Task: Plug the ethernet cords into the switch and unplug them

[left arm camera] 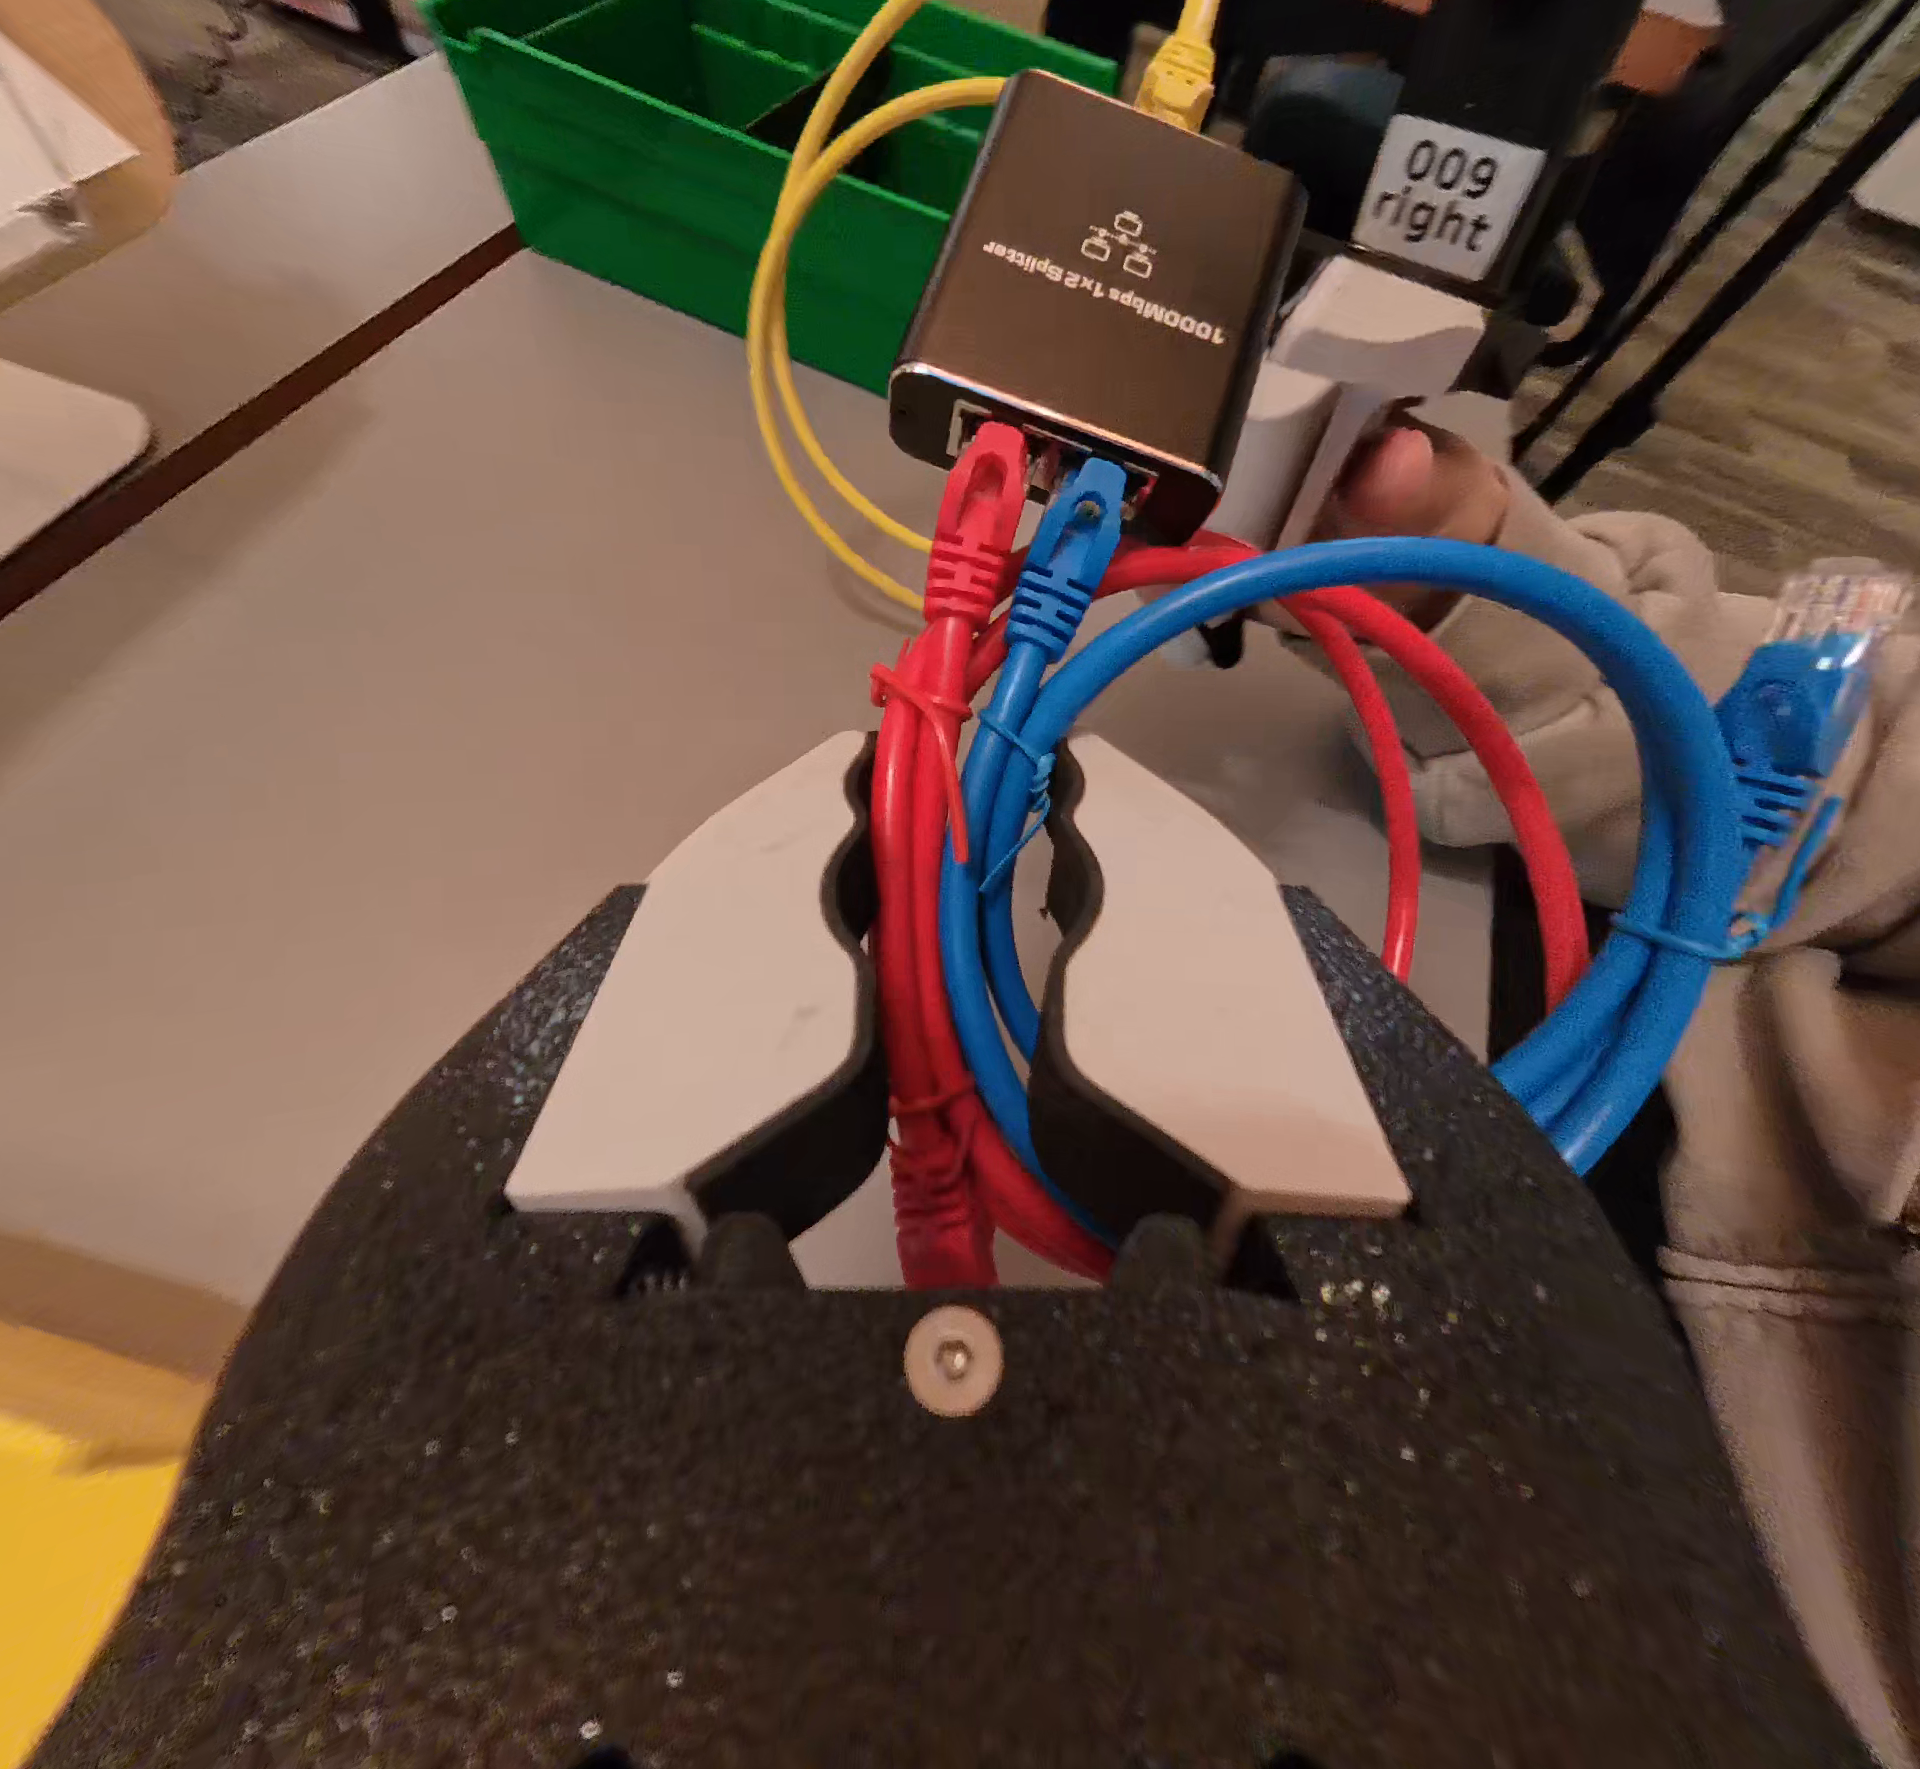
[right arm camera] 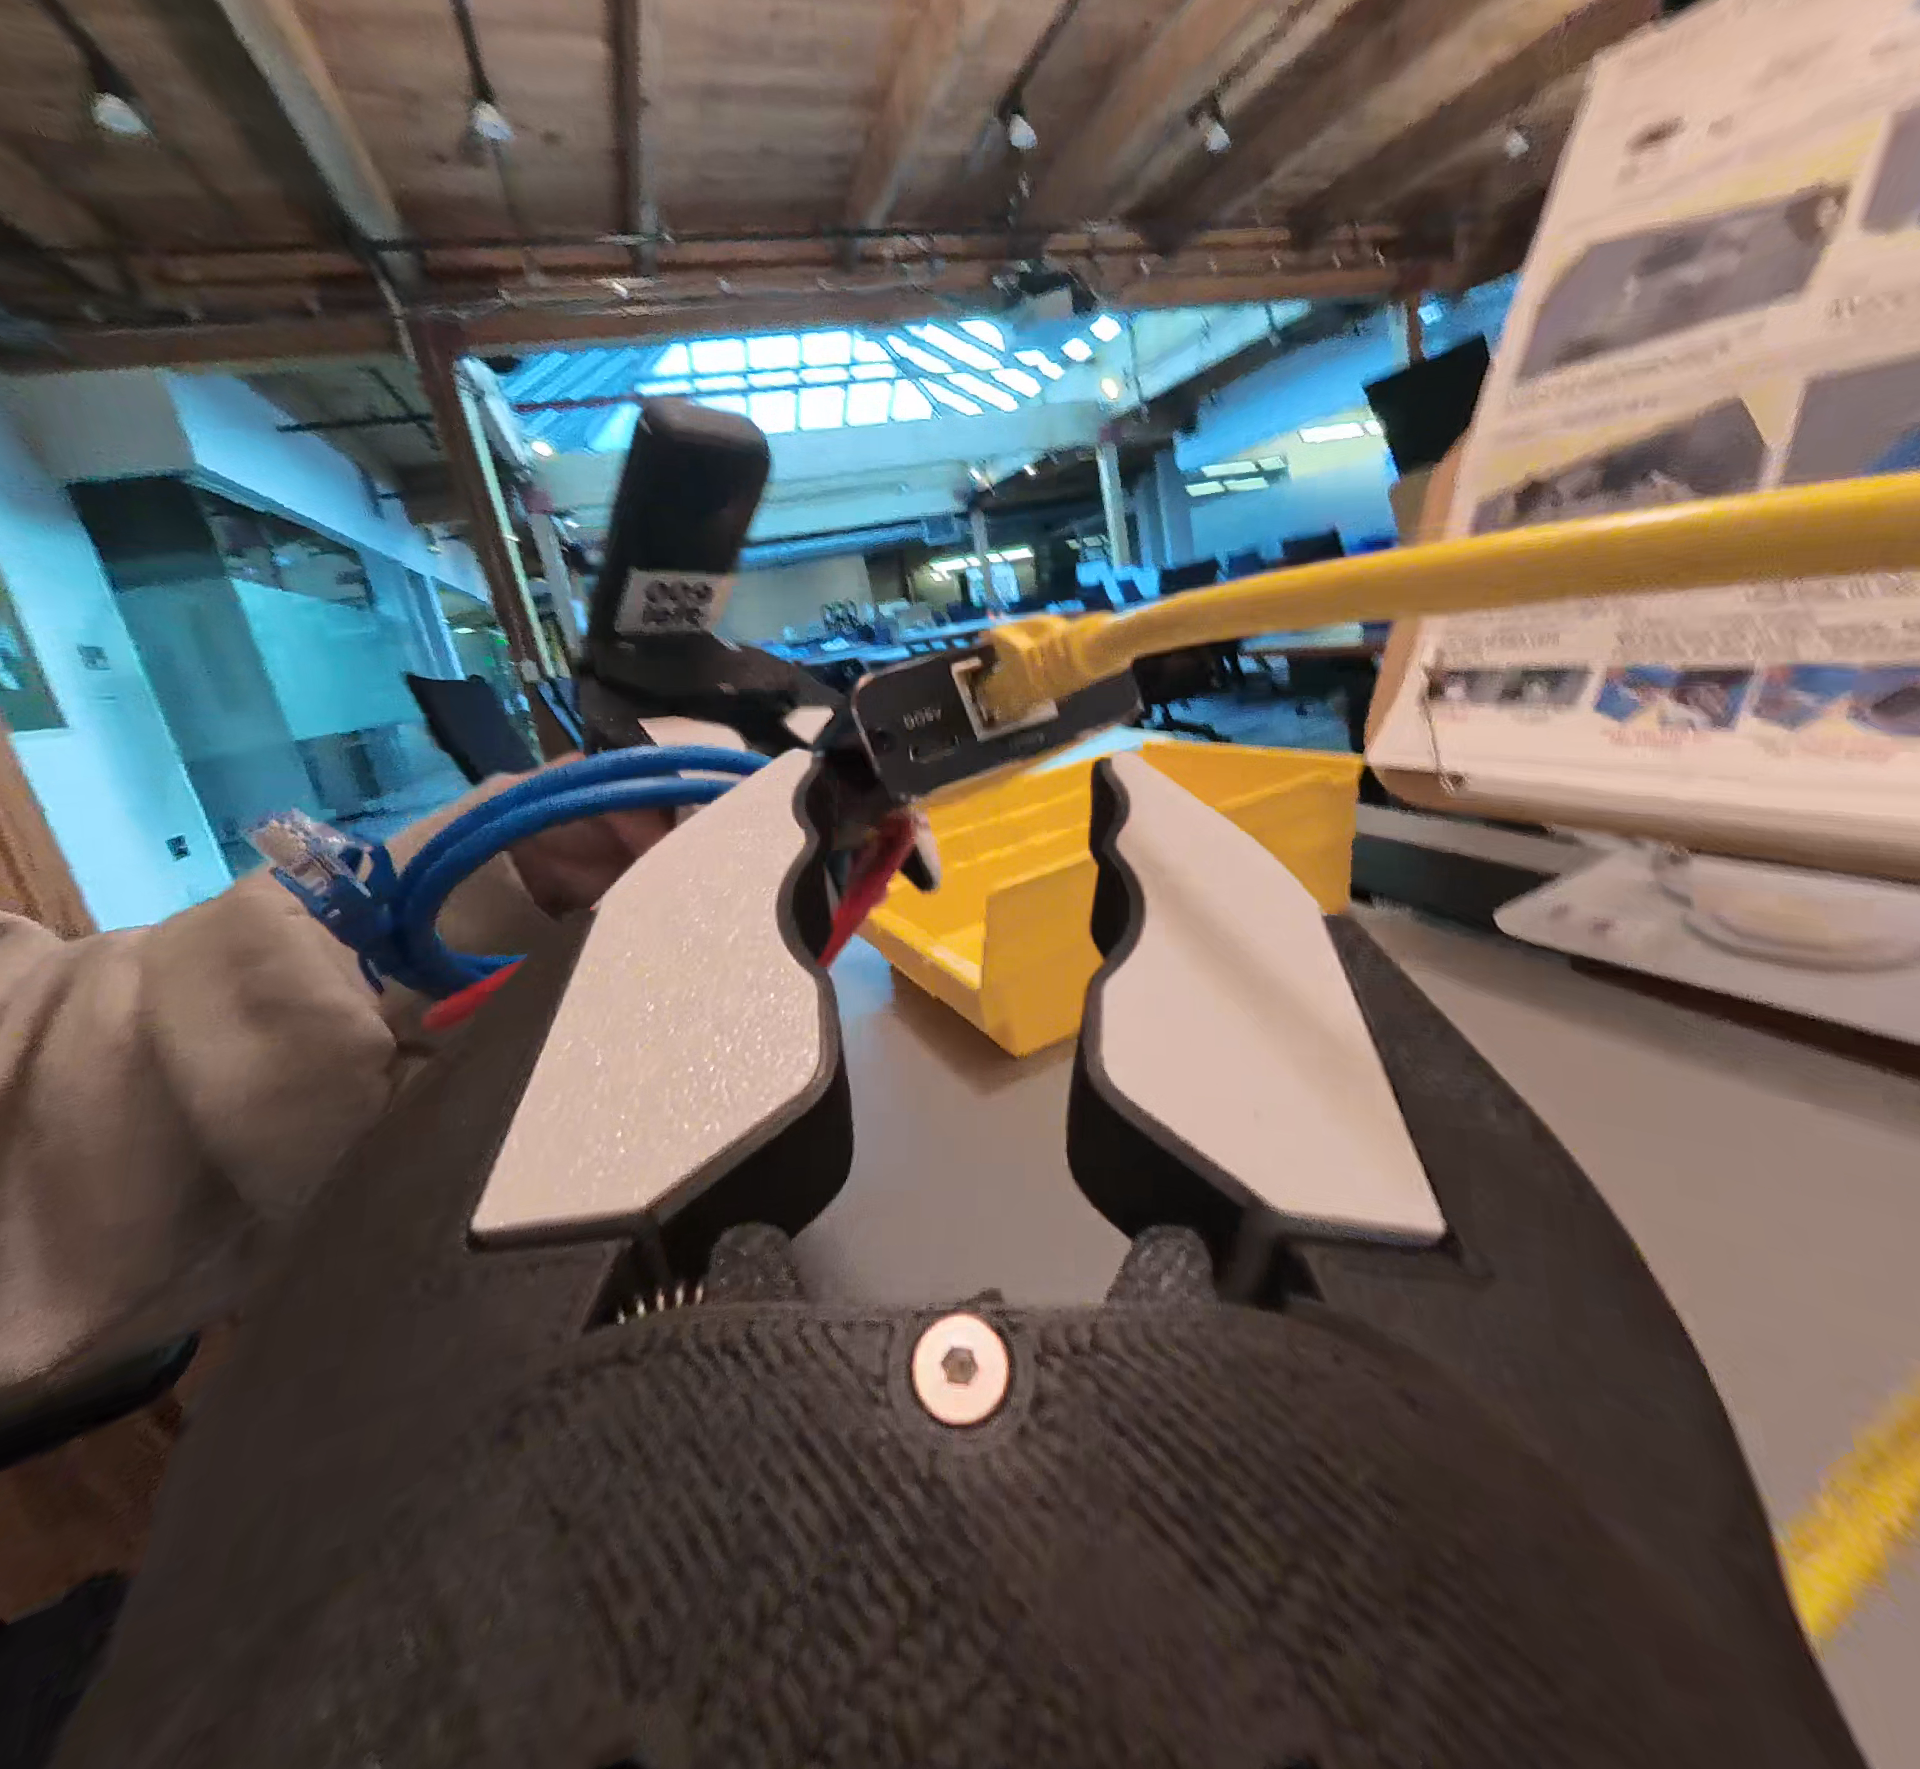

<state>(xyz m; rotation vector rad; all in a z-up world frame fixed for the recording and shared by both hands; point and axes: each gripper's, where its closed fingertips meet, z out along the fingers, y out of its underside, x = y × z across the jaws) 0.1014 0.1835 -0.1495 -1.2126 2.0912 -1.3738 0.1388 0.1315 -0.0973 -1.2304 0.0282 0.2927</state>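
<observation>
Left gripper point(left arm camera: 961, 763) pinching bundled red cord point(left arm camera: 914, 888) and blue cord point(left arm camera: 992, 940) between its fingers. Just beyond the fingertips, both plugged into the dark switch point(left arm camera: 1101, 265), held up off the table point(left arm camera: 468, 628). Yellow cord point(left arm camera: 1174, 78) plugged in at the far end. Green bin point(left arm camera: 644, 109) farther back. Right gripper point(right arm camera: 951, 784) spread wide, switch at its fingertips; grip unclear.

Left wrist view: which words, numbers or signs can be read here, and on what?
I won't quote writing; it stands here:
Switch: white print and a network symbol on its black top, readable.
White label on the right gripper: dark characters, readable.
</observation>
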